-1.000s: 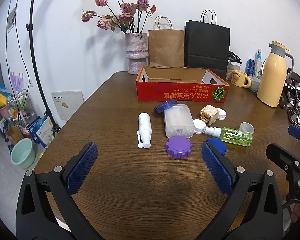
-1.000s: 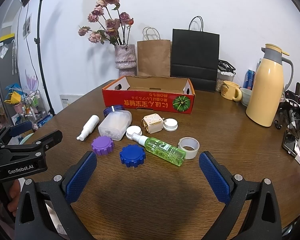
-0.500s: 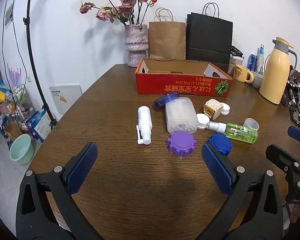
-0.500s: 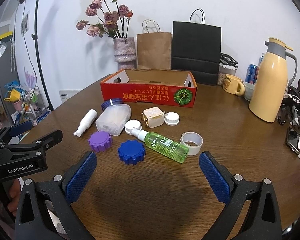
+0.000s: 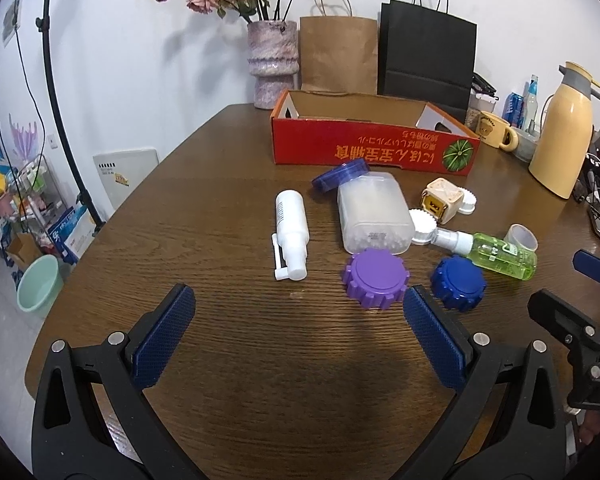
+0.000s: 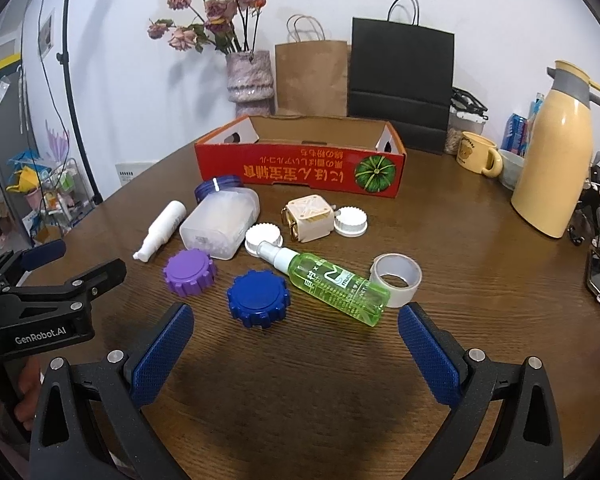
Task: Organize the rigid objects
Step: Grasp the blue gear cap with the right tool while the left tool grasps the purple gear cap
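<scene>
Left wrist view: I've closed in on clutter, purple cap (image 5: 375, 279) now at 1 o'clock; left gripper (image 5: 298, 334), right gripper (image 6: 296, 346) both spread, empty; red box (image 5: 374, 148) unfilled.

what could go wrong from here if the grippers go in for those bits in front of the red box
1. The green bottle lies on its side touching the tape roll and a white cap; lifting it may drag or knock those, and it could roll.
2. The purple cap sits right against the frosted container, so a finger may shove the container.
3. Both open grippers, left gripper and right gripper, aim at the same cluster and could collide.
</scene>
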`<state>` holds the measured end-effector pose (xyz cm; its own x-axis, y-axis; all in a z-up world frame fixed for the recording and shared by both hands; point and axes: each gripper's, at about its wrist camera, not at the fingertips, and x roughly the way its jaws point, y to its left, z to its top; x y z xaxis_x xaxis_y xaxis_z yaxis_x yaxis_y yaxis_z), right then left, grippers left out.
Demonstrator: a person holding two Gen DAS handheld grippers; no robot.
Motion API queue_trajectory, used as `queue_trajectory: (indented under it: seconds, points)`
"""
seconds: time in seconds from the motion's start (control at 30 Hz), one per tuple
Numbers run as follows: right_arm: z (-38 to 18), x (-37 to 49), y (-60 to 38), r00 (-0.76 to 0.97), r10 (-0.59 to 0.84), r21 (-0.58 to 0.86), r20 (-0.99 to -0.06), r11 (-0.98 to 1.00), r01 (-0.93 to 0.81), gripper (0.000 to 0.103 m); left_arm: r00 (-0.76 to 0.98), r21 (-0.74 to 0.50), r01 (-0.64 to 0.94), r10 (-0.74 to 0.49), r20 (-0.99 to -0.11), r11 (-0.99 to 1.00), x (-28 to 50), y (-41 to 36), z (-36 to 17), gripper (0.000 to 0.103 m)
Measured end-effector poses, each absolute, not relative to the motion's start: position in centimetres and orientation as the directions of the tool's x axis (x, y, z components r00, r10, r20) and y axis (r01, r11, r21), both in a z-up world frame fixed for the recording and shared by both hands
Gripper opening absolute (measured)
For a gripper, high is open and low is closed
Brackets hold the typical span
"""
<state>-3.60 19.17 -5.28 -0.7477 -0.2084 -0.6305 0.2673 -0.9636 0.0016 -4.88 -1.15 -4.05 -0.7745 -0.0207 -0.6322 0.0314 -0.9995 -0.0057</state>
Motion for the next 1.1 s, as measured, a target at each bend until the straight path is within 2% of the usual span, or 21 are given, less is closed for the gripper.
queue_trajectory:
  seconds: [0.63, 0.7, 0.77, 0.9, 0.97, 1.03, 1.1]
  points:
    - [-8.4, -8.4, 15.7, -0.645, -0.232, -0.020, -0.728, -0.933, 0.358, 0.103, -0.741, -0.004, 0.070, -0.049, -0.669, -0.998, -7.5, -2.8, -5.4, 0.103]
    - [-8.7, -8.9, 15.4, -0.631, -0.232, -0.024, -0.740, -0.929, 0.369, 0.096, -0.740, -0.006, 0.070, -0.048, -0.671, -0.998, -7.7, -2.9, -5.4, 0.103]
    - [-9.1, -9.3, 15.2, -0.620, -0.231, -0.026, -0.750, -0.926, 0.377, 0.096, -0.738, -0.006, 0.068, -0.046, -0.673, -0.998, -7.7, -2.9, -5.5, 0.103]
    - [-9.6, -9.8, 14.8, -0.595, -0.235, -0.023, -0.769, -0.919, 0.393, 0.082, -0.737, -0.005, 0.064, -0.044, -0.675, -0.998, -7.7, -2.9, -5.5, 0.103]
    - [-9.9, -10.1, 14.6, -0.584, -0.240, -0.017, -0.776, -0.917, 0.400, 0.079, -0.737, -0.003, 0.063, -0.044, -0.675, -0.998, -7.7, -2.9, -5.4, 0.103]
    - [-10.1, -10.3, 14.7, -0.570, -0.247, -0.009, -0.784, -0.913, 0.407, 0.072, -0.737, -0.003, 0.061, -0.043, -0.674, -0.998, -7.8, -2.8, -5.4, 0.103]
    - [-10.3, -10.4, 14.6, -0.558, -0.255, 0.000, -0.790, -0.910, 0.415, 0.060, -0.738, -0.002, 0.058, -0.042, -0.673, -0.998, -7.7, -2.7, -5.4, 0.103]
